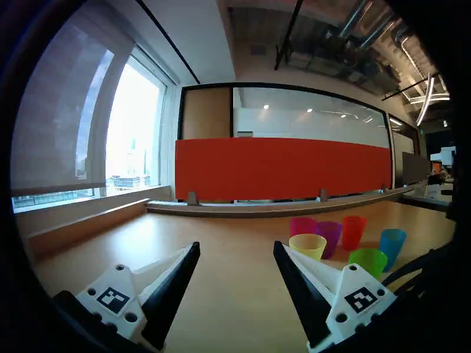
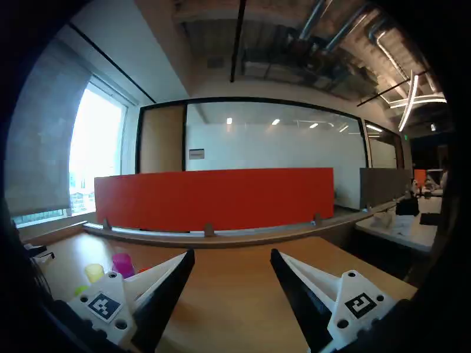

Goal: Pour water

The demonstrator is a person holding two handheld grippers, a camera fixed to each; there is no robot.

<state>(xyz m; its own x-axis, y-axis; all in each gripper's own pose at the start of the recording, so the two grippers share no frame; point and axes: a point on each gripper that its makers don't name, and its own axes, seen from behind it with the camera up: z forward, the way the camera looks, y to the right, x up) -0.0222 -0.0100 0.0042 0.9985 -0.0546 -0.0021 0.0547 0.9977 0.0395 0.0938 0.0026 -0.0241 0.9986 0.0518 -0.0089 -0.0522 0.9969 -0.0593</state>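
Left gripper view: the left gripper [image 1: 235,246] hangs spread wide over a wooden table [image 1: 235,306], gripping nothing, with six coloured cups [image 1: 329,235] clustered just past its right-hand finger.
The green cup [image 1: 368,260] is nearest that finger. In the right gripper view, the right gripper [image 2: 231,253] is equally spread and empty. A yellow cup [image 2: 94,272] and a pink cup [image 2: 123,265] stand low at the left, and more are cut off behind a finger. Whether any cup contains water cannot be made out. A red divider panel [image 1: 282,169] backs the table.
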